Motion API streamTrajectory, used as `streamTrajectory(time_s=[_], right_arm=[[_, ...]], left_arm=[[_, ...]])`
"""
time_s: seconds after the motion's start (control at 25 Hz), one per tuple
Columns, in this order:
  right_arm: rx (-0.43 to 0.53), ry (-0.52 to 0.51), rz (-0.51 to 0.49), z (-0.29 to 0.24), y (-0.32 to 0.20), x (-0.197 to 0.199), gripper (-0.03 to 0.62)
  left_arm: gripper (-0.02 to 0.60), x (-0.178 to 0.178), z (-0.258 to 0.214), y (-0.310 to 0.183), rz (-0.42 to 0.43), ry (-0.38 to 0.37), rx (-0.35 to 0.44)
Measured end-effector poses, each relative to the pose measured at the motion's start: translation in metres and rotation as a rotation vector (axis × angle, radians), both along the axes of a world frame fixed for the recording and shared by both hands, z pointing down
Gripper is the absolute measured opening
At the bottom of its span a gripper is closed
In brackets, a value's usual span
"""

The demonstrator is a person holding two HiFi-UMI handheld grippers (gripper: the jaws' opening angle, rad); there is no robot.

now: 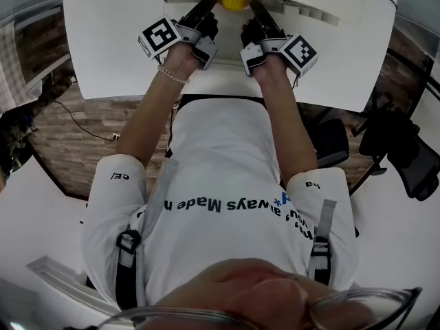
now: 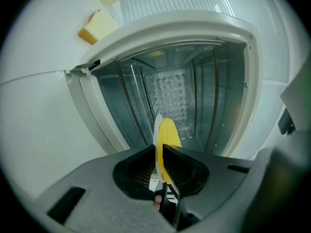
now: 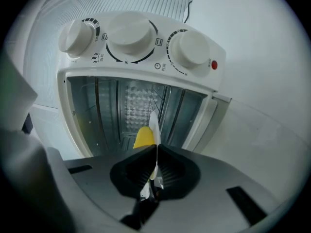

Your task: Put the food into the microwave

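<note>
Both left claw (image 2: 159, 148) and right claw (image 3: 156, 148) pinch seemingly plated food (image 2: 168, 131).

Yellow food (image 2: 167, 131), white microwave (image 3: 141, 67), red indicator light (image 3: 214, 65), black-and-white patterned marker cubes (image 1: 159, 35)

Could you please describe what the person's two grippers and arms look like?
The left gripper and right gripper each have a grey moulded body with black ribbed jaws. In the head view each carries a white cube printed with black square markers. The person wears a white short-sleeved T-shirt with dark lettering, a beaded bracelet on the left wrist, and grey shoulder straps.
</note>
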State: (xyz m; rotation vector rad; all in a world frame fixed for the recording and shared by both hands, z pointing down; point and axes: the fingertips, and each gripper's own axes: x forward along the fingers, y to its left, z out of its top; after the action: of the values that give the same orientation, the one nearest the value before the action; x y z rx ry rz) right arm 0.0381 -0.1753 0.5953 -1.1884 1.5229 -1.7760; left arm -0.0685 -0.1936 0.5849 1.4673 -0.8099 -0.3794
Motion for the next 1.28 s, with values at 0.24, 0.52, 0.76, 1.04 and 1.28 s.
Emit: streamTrajectory(time_s=[0.24, 0.52, 0.76, 1.04, 1.28], right_arm=[[-0.010, -0.018, 0.023, -0.003, -0.004, -0.003, 0.017], [-0.002, -0.024, 0.037, -0.004, -0.012, -0.004, 0.017], [0.026, -0.016, -0.007, -0.007, -0.011, -0.007, 0.020], [0.022, -0.023, -0.006, -0.005, -0.006, -0.008, 0.018], [0.022, -0.027, 0.026, -0.007, -0.013, -0.005, 0.018]], left_arm=[[0.021, 0.003, 0.000, 0.003, 0.006, 0.000, 0.001], [0.020, 0.002, 0.002, -0.002, -0.016, -0.009, -0.013], [0.018, 0.003, 0.002, -0.009, -0.035, 0.010, -0.021], [0.018, 0.007, 0.002, -0.014, -0.043, 0.021, -0.019], [0.020, 0.010, 0.002, -0.018, -0.037, 0.032, -0.019]])
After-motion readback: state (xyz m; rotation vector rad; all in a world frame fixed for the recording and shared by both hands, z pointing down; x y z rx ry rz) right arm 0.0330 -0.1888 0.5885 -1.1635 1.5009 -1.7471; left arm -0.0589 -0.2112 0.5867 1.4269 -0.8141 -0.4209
